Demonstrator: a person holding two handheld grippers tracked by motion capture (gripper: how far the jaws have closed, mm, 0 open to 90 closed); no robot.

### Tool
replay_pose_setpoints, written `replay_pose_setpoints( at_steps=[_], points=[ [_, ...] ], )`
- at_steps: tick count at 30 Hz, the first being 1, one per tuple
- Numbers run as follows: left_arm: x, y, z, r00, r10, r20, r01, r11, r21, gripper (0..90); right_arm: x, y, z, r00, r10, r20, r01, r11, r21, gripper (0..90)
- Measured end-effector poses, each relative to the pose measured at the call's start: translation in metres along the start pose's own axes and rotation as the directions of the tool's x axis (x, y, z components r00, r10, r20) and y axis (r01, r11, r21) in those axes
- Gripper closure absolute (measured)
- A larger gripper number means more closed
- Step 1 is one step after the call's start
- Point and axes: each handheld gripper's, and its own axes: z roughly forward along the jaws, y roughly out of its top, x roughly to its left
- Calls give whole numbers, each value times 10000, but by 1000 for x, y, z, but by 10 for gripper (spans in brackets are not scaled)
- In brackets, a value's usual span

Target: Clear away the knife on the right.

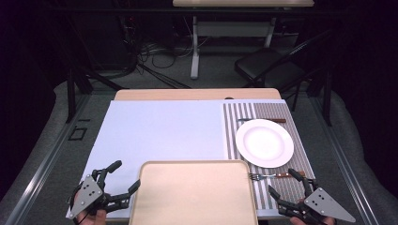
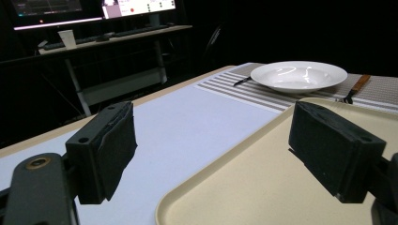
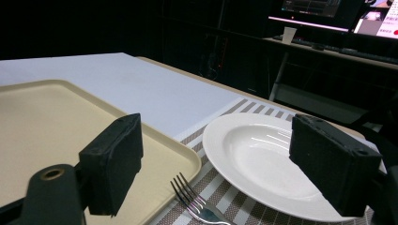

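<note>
A beige tray lies at the table's near edge. To its right, a white plate rests on a striped placemat. A fork lies in front of the plate and a knife behind it. My left gripper is open at the tray's left front corner, one jaw over the tray. My right gripper is open just right of the tray, near the fork's handle. In the right gripper view the fork and plate lie between the open jaws, which hold nothing.
A pale white mat covers the table's left and middle. Beyond the far edge stand a black chair and a desk leg among floor cables. A desk with monitors is in the background.
</note>
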Motion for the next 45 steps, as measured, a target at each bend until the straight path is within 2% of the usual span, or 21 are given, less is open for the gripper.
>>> replay_pose_setpoints(
  at_steps=[5, 9, 17, 23, 24, 25, 26, 32, 38, 40, 41, 42, 45],
  points=[
    [0, 0, 1, 10000, -6, 34, 6, 10000, 48, 155, -1, 3, -2, 9999, 86, -83, -86, 10000, 30, 202],
    [1, 0, 1, 10000, 0, 40, -1, 9999, 105, 155, -3, 4, -2, 9998, -128, -147, 131, 9998, 174, 203],
    [3, -1, -2, 9999, -94, -79, 95, 9998, 185, 155, -10, 6, -3, 9996, -246, 146, 235, 9973, 698, 203],
    [6, -2, -1, 9995, -249, -173, 253, 9994, 247, 155, -31, 5, -2, 9982, -44, 598, -7, 9963, 858, 162],
    [7, -2, -1, 9995, -261, -185, 266, 9993, 270, 155, -31, 5, -2, 9982, -44, 598, -7, 9963, 858, 162],
    [7, -2, -1, 9994, -285, -196, 290, 9992, 273, 155, -40, 6, -1, 9966, 465, 678, -539, 9923, 1118, 155],
    [7, -3, -2, 9992, -337, -214, 344, 9990, 303, 155, -43, 6, -1, 9960, 517, 728, -600, 9913, 1168, 144],
    [9, -4, -1, 9987, -463, -234, 471, 9983, 357, 155, -67, 7, 5, 9920, 527, 1147, -739, 9792, 1889, 145],
    [10, -4, -1, 9984, -502, -259, 512, 9979, 396, 155, -90, 6, 12, 9887, 537, 1399, -831, 9735, 2130, 151],
    [10, -4, 0, 9985, -487, -254, 497, 9979, 405, 155, -100, 5, 16, 9909, 341, 1303, -634, 9717, 2277, 220],
    [9, -4, 0, 9983, -512, -278, 524, 9977, 420, 155, -100, 5, 16, 9909, 341, 1303, -634, 9717, 2277, 220],
    [9, -4, 0, 9983, -501, -282, 513, 9977, 432, 154, -106, 5, 19, 9930, 302, 1138, -562, 9709, 2327, 247],
    [9, -5, 1, 9983, -508, -287, 521, 9977, 438, 155, -113, 5, 23, 9932, 245, 1139, -509, 9705, 2356, 251]
  ],
)
